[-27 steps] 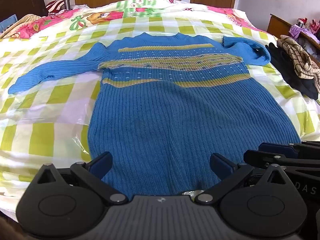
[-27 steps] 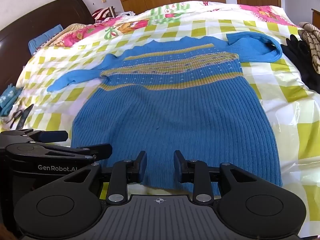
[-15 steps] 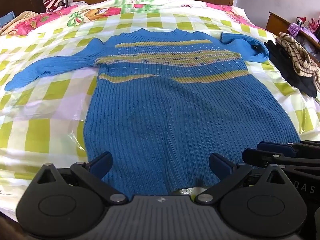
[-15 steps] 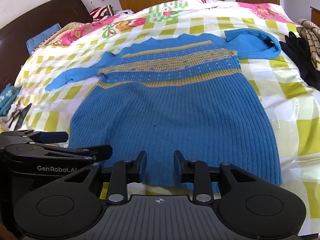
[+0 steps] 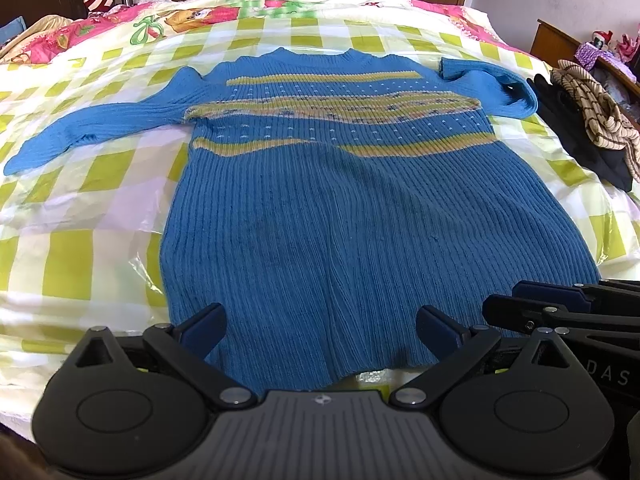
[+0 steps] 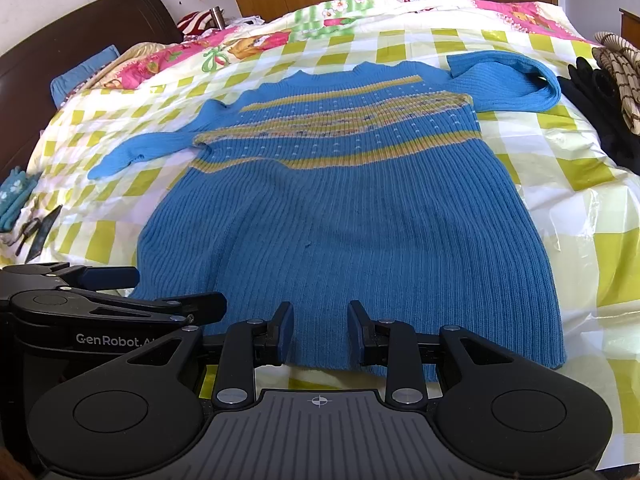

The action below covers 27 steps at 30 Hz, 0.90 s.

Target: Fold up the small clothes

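Note:
A blue ribbed sweater point(image 5: 352, 216) with yellow stripes lies flat, face up, on the bed, collar far from me. It also shows in the right wrist view point(image 6: 348, 232). Its left sleeve point(image 5: 92, 128) stretches out; its right sleeve point(image 5: 492, 84) is folded back on itself. My left gripper point(image 5: 320, 326) is wide open and empty, just above the sweater's near hem. My right gripper point(image 6: 320, 328) is partly open and empty, over the same hem, to the right of the left one.
The bed has a yellow-checked cover point(image 5: 72, 248) under clear plastic. A pile of dark and striped clothes point(image 5: 592, 124) lies at the right edge. Small blue items and scissors point(image 6: 24, 216) lie at the left edge. A dark headboard point(image 6: 80, 40) stands far left.
Both grippers have pulled back slightly towards me, so the sweater's near hem shows more. The jaws have not changed.

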Available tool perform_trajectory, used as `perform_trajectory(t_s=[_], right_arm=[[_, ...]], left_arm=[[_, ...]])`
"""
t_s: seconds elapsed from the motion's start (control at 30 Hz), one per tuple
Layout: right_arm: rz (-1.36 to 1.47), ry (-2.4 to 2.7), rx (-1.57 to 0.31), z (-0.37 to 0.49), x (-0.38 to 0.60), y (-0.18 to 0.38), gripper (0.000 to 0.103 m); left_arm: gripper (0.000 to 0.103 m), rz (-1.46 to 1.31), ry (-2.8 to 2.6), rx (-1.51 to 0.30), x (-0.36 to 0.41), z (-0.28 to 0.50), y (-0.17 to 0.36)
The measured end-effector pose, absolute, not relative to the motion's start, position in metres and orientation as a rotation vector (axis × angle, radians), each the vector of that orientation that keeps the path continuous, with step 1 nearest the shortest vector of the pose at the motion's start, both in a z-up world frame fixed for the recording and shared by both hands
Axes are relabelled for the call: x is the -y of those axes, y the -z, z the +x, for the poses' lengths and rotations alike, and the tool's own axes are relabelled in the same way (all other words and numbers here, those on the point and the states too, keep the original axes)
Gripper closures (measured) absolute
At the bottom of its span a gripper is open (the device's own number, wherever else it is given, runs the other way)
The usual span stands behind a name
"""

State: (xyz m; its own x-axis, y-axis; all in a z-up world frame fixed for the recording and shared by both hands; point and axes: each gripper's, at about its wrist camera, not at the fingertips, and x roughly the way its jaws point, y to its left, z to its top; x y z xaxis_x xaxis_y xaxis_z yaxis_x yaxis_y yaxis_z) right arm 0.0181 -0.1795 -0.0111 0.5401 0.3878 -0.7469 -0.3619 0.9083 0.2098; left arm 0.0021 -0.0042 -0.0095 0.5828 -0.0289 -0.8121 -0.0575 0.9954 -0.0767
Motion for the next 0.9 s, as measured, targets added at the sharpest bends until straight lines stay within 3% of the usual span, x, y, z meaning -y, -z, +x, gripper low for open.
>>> perform_trajectory(t_s=[0.9], right_arm=[[0.026, -0.453, -0.883, 0.0145, 0.1806, 0.0056, 0.074]], left_arm=[[0.0, -0.091, -0.026, -0.947, 0.0072, -0.0012, 0.0034]])
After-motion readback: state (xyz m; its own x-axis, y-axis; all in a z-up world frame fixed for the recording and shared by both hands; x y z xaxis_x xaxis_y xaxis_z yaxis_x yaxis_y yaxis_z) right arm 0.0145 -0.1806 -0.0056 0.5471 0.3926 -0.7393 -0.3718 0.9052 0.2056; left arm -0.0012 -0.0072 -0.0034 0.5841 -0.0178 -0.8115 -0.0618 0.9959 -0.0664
